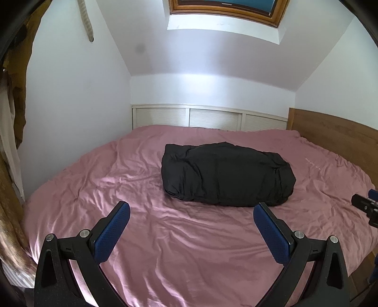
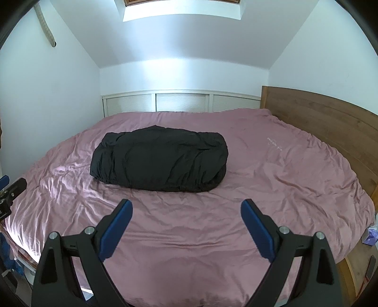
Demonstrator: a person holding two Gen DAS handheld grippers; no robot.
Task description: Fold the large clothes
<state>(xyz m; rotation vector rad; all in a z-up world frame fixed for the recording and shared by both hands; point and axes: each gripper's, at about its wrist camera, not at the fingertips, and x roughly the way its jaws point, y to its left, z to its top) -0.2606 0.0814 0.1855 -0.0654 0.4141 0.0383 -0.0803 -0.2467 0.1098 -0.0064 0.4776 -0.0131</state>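
Bundle (image 1: 226, 174) sits mid-bed (image 1: 177, 236), long axis left-right across both frames. Right of centre for left claw (image 1: 191, 213), left of centre for right claw (image 2: 186, 210). Both claws spread, empty, roughly equidistant.

A wide bed (image 1: 179, 238) fills the room, its pink cover (image 2: 271, 179) creased all over. A wooden headboard (image 2: 326, 118) runs along its right side. White louvred cupboard doors (image 1: 212, 118) sit low against the far wall, under a sloped ceiling with a wood-framed skylight (image 1: 226, 9). A tissue box (image 2: 371, 236) stands just off the bed's right edge.
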